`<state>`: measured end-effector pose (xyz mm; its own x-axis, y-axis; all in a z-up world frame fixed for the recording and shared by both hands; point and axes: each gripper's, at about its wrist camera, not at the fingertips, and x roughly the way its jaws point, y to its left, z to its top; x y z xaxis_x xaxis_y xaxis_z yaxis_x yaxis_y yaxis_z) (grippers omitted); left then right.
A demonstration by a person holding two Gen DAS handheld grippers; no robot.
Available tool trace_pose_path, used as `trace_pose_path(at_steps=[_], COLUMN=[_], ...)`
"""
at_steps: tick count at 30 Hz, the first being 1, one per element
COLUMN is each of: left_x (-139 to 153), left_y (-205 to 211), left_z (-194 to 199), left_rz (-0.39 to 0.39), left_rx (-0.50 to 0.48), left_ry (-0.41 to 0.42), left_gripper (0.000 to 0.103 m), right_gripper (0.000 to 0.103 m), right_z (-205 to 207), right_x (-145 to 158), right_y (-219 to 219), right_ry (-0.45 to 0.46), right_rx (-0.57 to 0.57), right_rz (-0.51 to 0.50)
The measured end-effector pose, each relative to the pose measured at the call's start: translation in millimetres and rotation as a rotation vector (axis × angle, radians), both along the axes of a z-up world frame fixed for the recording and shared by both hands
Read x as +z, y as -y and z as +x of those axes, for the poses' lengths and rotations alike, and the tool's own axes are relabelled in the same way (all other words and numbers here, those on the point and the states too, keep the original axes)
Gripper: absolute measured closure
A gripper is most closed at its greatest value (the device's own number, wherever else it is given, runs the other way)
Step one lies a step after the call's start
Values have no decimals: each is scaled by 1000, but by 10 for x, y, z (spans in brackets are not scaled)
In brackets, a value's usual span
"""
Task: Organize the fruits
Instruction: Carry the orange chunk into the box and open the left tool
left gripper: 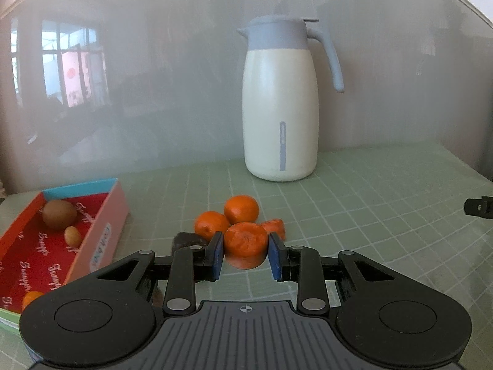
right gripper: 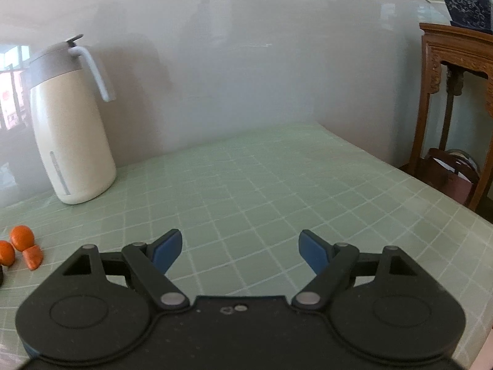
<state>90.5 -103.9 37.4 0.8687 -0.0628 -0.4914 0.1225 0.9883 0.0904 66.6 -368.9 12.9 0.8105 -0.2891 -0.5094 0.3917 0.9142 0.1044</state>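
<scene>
**Open table on the right, crowded on the left**

In front of the right gripper (right gripper: 240, 249) the green table (right gripper: 277, 185) lies bare up to the wall, so there is wide room to pass there. On its left side the tall jug (right gripper: 69, 123) stands close to the wall and blocks that corner. The left gripper (left gripper: 245, 252) has a cluster of mandarins (left gripper: 228, 219) just ahead of its fingertips. The open box (left gripper: 101, 215) lies to the left of them, with a clear strip of table between box and fruit. Between the mandarins and the jug (left gripper: 280, 108) the table is free. A wooden stand (right gripper: 456, 92) is beyond the table's right edge.
</scene>
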Motion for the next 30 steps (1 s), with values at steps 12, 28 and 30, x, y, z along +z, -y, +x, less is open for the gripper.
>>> trace_pose_path(at_steps=[12, 28, 30], left_x=[150, 146, 124], left_y=[-368, -1136, -1271], left_z=[-120, -169, -163], left_rz=[-7, -4, -6], left_rx=[47, 186, 210], left_ry=[54, 66, 59], left_gripper=[73, 72, 72], right_gripper=[20, 20, 20], right_z=[64, 198, 223], right_x=[75, 111, 107], right_y=[-308, -882, -968], right_ry=[1, -1, -4], right_rx=[57, 161, 177], right_rz=[-3, -11, -11])
